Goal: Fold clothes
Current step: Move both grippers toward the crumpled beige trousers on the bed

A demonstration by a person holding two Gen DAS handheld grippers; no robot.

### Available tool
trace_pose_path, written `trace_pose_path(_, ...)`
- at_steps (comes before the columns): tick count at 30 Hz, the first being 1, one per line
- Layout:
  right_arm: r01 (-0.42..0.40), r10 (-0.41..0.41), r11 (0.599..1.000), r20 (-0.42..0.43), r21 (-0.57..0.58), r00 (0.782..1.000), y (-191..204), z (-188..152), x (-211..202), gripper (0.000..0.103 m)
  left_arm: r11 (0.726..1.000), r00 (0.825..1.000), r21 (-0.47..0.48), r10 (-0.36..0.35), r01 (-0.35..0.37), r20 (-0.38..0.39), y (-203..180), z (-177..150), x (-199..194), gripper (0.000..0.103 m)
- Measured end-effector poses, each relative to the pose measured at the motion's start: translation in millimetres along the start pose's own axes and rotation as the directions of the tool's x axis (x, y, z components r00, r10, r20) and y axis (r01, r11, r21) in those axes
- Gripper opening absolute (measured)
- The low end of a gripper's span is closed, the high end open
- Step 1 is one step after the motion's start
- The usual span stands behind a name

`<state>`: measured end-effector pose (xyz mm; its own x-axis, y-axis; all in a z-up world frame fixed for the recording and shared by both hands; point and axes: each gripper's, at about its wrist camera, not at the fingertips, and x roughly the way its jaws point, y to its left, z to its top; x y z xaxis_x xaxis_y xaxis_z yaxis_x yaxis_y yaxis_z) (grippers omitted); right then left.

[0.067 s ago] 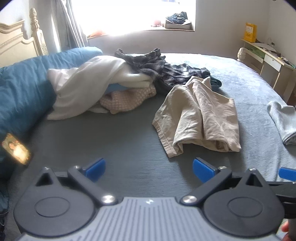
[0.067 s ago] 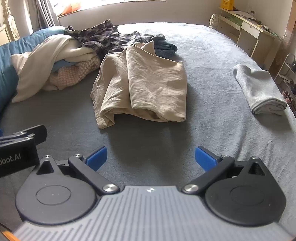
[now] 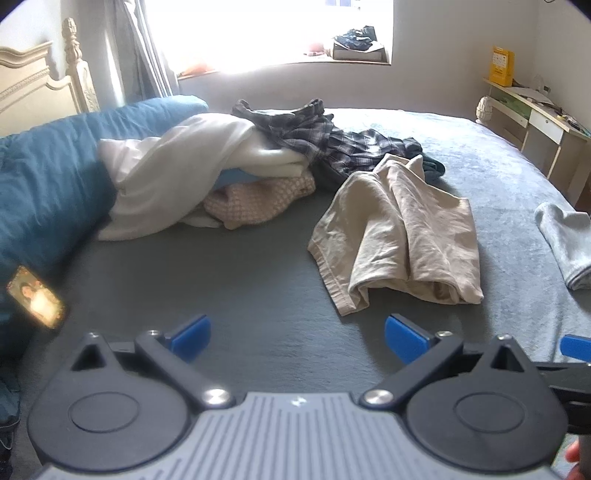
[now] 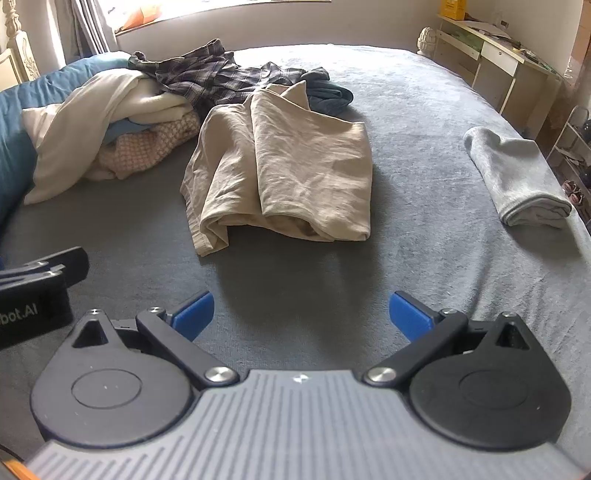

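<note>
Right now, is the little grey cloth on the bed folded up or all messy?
Folded. The grey cloth lies as a neat strip with stacked layers showing at its near end, apart from the beige garment.

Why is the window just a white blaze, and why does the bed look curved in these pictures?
Left wrist view: daylight overexposes the window, washing out its panes; the fisheye lens bends the bed and darkens the corners. Right wrist view: same bending, softer light, and a diffuse shadow on the bed ahead of the beige garment.
</note>
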<state>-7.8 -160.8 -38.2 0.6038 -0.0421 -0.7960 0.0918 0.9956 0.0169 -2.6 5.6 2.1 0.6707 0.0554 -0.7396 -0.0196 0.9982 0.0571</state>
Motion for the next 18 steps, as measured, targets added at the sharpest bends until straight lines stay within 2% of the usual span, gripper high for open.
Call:
trace_pose_path(7, -0.004, 0.004, 1.0, 0.01, 0.003, 1.0, -1, 0, -4, 0.102, 0.999, 0.999, -0.034, 0.007, -0.005, 0.044, 13, -1, -8, 0.102)
trace_pose_path(9, 0.002, -0.002, 1.0, 0.013, 0.007, 1.0, -4, -1, -8, 0.102, 0.999, 0.999, -0.037, 0.024, -0.023, 0.03, 11, 1, -6, 0.102)
trace_pose_path(12, 0.014, -0.014, 1.0, 0.016, 0.012, 1.0, -9, 2, -12, 0.102, 0.999, 1.0, -0.052, 0.003, -0.003, 0.0, 17, 3, -3, 0.102)
trace_pose_path(18, 0.029, -0.03, 0.999, 0.026, 0.035, 0.999, -7, 5, -11, 0.102, 0.991, 1.0, -0.131, 0.011, -0.014, -0.026, 27, 1, -1, 0.103)
